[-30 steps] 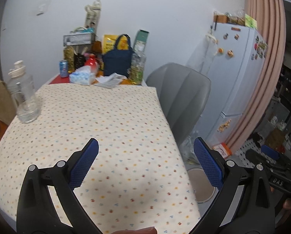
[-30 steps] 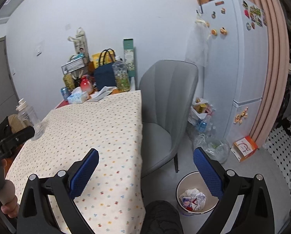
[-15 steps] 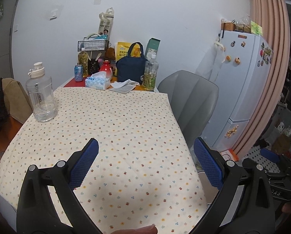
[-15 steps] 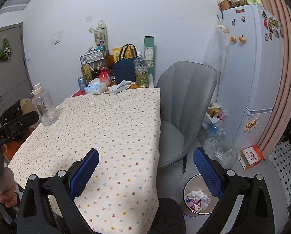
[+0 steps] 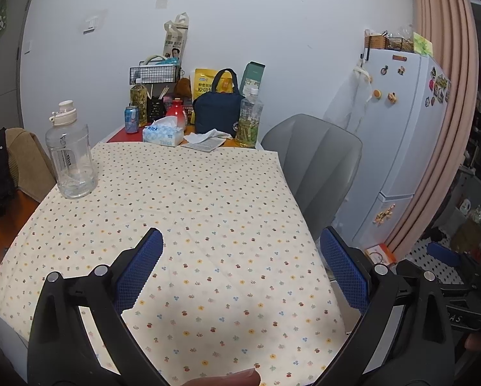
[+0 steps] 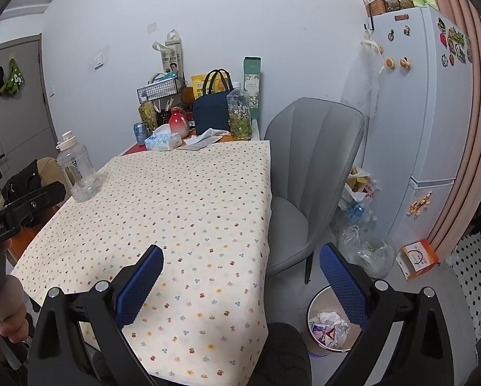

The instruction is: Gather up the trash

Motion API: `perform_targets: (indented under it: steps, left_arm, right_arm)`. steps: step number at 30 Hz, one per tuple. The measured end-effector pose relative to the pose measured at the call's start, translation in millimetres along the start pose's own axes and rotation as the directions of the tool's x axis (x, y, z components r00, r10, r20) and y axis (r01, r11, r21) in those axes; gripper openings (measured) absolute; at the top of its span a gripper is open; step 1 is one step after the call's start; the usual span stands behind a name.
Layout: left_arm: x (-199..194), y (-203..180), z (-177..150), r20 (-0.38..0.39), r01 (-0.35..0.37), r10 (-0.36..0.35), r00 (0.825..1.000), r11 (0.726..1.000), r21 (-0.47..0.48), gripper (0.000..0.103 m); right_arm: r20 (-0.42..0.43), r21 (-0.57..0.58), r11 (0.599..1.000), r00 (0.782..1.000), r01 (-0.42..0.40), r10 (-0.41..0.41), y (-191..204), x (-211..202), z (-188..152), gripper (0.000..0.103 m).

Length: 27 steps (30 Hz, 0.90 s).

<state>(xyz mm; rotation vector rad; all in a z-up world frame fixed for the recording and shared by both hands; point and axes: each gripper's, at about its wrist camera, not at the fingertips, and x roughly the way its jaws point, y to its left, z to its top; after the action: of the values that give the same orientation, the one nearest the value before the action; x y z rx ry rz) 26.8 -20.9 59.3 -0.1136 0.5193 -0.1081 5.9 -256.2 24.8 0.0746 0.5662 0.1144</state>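
My left gripper [image 5: 240, 244] is open and empty above the near part of a table with a dotted cloth [image 5: 189, 212]. My right gripper [image 6: 240, 260] is open and empty over the table's near right corner [image 6: 208, 257]. A round trash bin [image 6: 329, 325] with crumpled wrappers inside stands on the floor below the right gripper, right of the table. A crumpled white paper [image 5: 208, 136] lies at the table's far end; it also shows in the right wrist view [image 6: 208, 135]. The left gripper's body [image 6: 18, 212] shows at the left edge of the right wrist view.
A clear water jug [image 5: 71, 157] stands at the table's left. A tissue box [image 5: 163, 135], can [image 5: 131, 119], tea bottles [image 5: 248, 119] and a navy bag [image 5: 218, 109] crowd the far end. A grey chair [image 6: 305, 173], plastic bags [image 6: 366, 251], an orange box [image 6: 417, 259] and a fridge [image 6: 417, 128] stand on the right.
Both grippers have pulled back and risen, so more of the table and room shows. Both stay open and empty.
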Motion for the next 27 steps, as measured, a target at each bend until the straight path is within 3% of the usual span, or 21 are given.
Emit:
perform_targets:
  steps: [27]
  left_arm:
    - [7, 6, -7, -0.014, -0.012, 0.012, 1.0, 1.0, -0.015, 0.097]
  right_arm:
    - [-0.018, 0.024, 1.0, 1.0, 0.002, -0.001, -10, 15, -10, 0.095]
